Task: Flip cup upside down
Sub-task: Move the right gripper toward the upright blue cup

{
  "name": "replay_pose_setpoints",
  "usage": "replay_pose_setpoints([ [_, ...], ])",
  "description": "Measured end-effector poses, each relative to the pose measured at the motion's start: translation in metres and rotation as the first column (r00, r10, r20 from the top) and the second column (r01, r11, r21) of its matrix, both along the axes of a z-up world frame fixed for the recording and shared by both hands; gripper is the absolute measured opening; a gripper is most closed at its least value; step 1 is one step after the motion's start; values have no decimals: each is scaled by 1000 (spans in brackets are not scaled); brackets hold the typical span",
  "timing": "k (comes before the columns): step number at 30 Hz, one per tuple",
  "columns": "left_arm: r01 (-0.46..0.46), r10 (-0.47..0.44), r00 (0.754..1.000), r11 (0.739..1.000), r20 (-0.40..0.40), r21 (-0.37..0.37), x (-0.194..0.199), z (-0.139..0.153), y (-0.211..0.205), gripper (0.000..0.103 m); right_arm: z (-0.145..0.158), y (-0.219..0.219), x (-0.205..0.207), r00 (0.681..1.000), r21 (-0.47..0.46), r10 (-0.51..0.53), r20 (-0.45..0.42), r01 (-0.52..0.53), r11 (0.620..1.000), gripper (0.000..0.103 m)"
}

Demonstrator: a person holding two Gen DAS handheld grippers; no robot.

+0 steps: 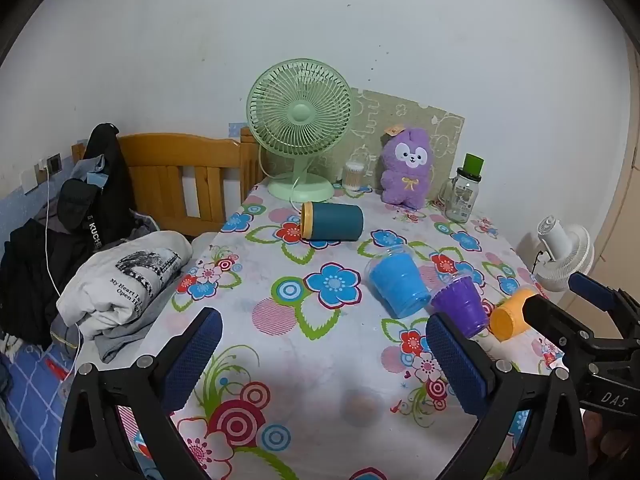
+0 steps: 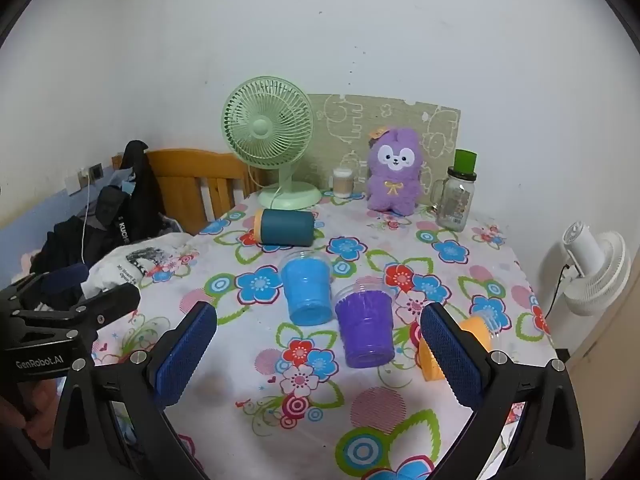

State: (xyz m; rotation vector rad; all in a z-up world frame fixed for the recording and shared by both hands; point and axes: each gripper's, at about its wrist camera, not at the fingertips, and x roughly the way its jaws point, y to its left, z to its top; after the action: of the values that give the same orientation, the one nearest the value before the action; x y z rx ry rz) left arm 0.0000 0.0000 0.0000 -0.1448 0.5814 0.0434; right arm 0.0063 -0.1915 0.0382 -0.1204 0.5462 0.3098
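Three plastic cups lie on their sides on the floral tablecloth: a blue cup [image 1: 397, 280] [image 2: 307, 290], a purple cup [image 1: 460, 307] [image 2: 366, 327] and an orange cup [image 1: 510, 314] [image 2: 460, 344]. A dark teal tumbler with an orange rim [image 1: 331, 221] [image 2: 285, 227] lies on its side farther back. My left gripper [image 1: 320, 354] is open and empty, short of the cups. My right gripper [image 2: 318, 354] is open and empty, with the purple cup between its fingers' line and the orange cup partly behind its right finger [image 2: 448, 354].
A green desk fan [image 1: 300, 128], a purple plush toy [image 1: 406, 166], a small jar [image 1: 354, 175] and a glass jar with a green cap [image 1: 464, 192] stand along the table's back. A bed with clothes [image 1: 128, 276] is at the left, a white fan [image 1: 564, 252] at the right.
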Motion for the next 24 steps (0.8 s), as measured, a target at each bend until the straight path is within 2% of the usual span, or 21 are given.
replay_pose_setpoints([
  [6, -1, 1, 1000, 1000, -6, -3, 0, 0, 0, 103, -2, 3, -2, 1000, -29, 16, 23, -15, 999, 103],
  [11, -2, 2, 1000, 1000, -11, -2, 1, 0, 0, 103, 3, 9, 0, 1000, -40, 16, 7, -15, 999, 103],
  [24, -2, 2, 1000, 1000, -16, -6, -2, -10, 1, 103, -5, 9, 1, 1000, -27, 15, -2, -15, 1000, 103],
])
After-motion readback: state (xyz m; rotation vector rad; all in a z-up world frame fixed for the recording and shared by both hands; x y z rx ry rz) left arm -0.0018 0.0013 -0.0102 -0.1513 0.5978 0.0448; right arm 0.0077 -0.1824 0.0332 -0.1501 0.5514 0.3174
